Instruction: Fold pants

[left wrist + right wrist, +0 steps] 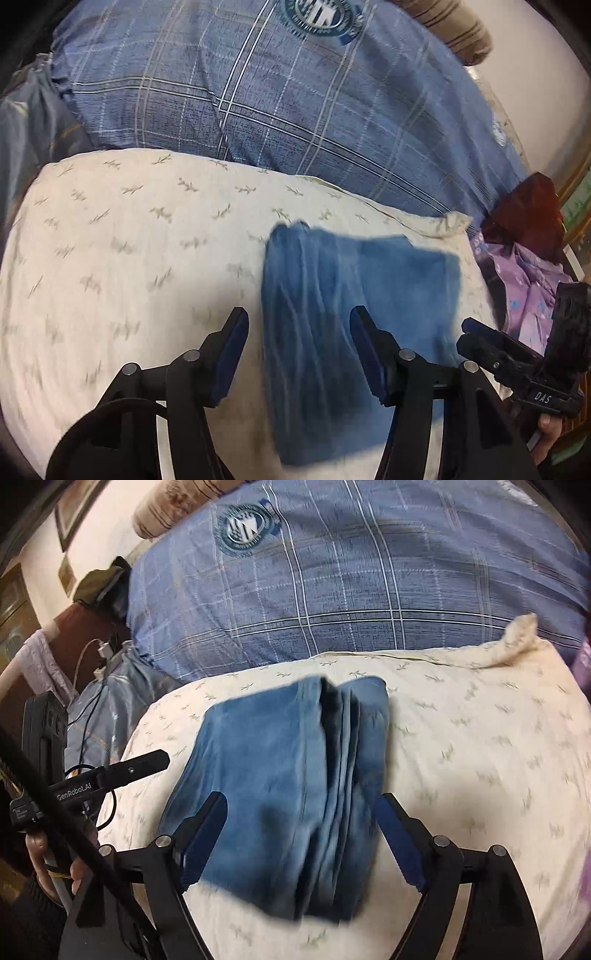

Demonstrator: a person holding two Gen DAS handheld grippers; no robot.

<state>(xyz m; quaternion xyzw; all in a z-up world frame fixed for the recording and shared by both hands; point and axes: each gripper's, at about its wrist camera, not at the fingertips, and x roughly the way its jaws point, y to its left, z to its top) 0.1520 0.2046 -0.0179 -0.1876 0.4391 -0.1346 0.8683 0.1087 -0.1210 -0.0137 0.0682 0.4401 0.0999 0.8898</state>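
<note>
though blurred, folded pants lie on bedding.

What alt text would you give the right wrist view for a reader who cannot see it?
Folded blue pants lie in a compact stack on a cream leaf-print cover, framed by the open, empty right gripper above them. The left gripper enters from the left edge, and a blue plaid pillow fills the background.
</note>
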